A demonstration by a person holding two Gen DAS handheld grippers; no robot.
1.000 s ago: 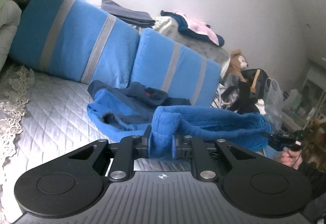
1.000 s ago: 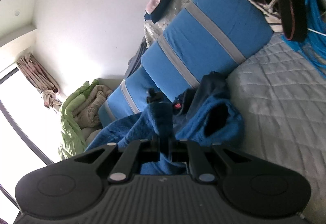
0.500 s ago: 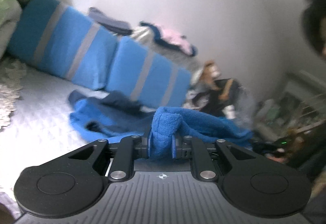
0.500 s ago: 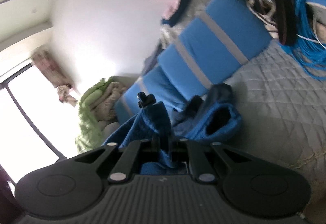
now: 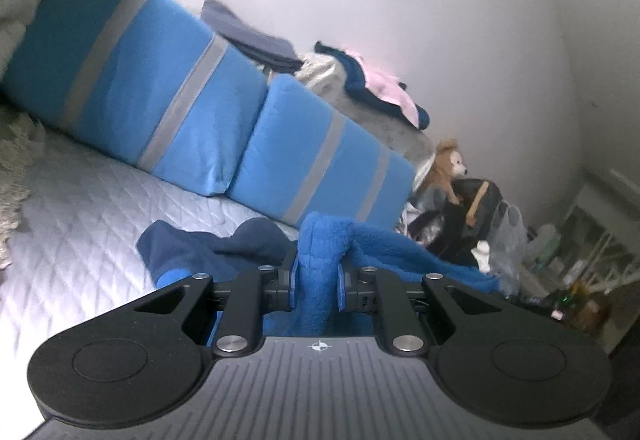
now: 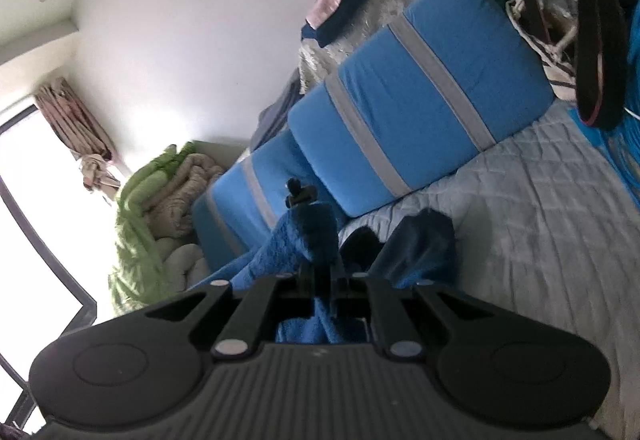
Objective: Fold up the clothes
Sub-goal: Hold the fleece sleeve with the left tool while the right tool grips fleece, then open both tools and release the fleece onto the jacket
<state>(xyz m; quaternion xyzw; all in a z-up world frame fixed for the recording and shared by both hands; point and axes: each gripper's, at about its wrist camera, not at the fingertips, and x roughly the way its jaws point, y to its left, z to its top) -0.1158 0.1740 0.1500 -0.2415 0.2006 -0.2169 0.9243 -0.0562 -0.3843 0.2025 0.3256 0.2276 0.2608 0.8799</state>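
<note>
Both grippers are held out over the bed, pointing slightly downward toward the cushions at the wall.

Left gripper (image 5: 318, 286): jaws closed tight on a thick bunched fold of the blue fleece garment (image 5: 320, 264). The fold stands up between the pads and rises above them. From there the fabric runs away to the right of the left wrist view as a raised band.

Right gripper (image 6: 322, 280): jaws nearly together, clamped on another part of the same garment (image 6: 308, 236). The cloth stands up past the fingertips in a dark ridge and falls away to the left in that view.

The garment spans between the two tools, lifted along the gripped edge. Its remainder trails down onto the quilted grey bedcover (image 5: 80, 232), where a navy section (image 5: 208, 244) with a bright blue cuff lies crumpled just ahead of the left tool. Surface is plush, bright blue outside, darker navy in places.

Behind it, two blue cushions with grey stripes (image 5: 160, 111) lean against the wall. A plush toy (image 5: 444, 167) sits beyond their far end.
</note>
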